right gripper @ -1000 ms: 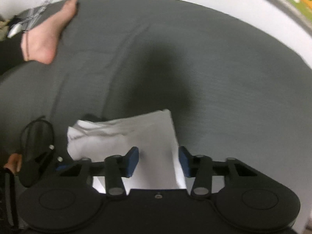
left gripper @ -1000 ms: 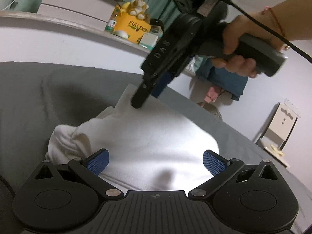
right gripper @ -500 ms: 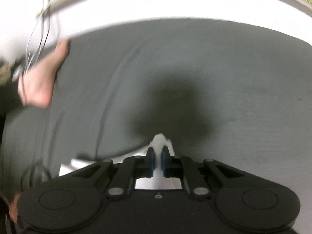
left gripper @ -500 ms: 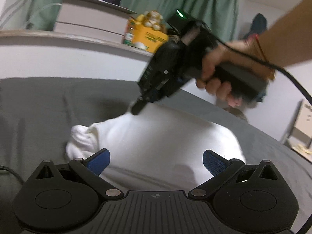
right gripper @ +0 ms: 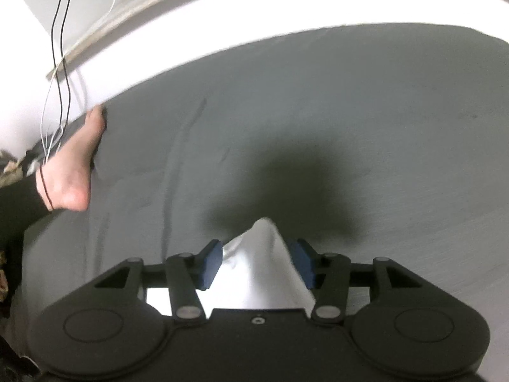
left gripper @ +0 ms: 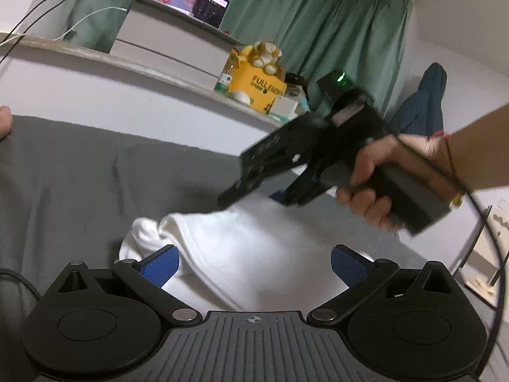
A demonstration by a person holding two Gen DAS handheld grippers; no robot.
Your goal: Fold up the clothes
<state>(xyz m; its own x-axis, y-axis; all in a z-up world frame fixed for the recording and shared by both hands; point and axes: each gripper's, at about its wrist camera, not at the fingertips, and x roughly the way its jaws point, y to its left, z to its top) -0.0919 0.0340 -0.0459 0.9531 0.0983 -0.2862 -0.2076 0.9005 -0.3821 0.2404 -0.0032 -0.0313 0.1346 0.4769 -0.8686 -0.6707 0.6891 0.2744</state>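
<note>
A white garment (left gripper: 251,242) lies folded on the grey bed sheet (left gripper: 79,172). My left gripper (left gripper: 254,261) is open, its blue pads wide apart over the garment's near edge. My right gripper (right gripper: 257,261) is open, its pads on either side of a raised corner of the white garment (right gripper: 264,254). In the left wrist view the right gripper (left gripper: 254,195) hovers just above the garment's far edge, held by a hand (left gripper: 372,191).
A bare foot (right gripper: 73,172) rests on the sheet at the left. A white ledge (left gripper: 127,95) runs behind the bed with a yellow box (left gripper: 257,90), a plush toy and a laptop (left gripper: 187,0). Cables (right gripper: 60,63) hang at the left wall.
My right gripper shut on the garment's far corner, lifted it, then opened again. The left gripper stayed open and tilted upward.
</note>
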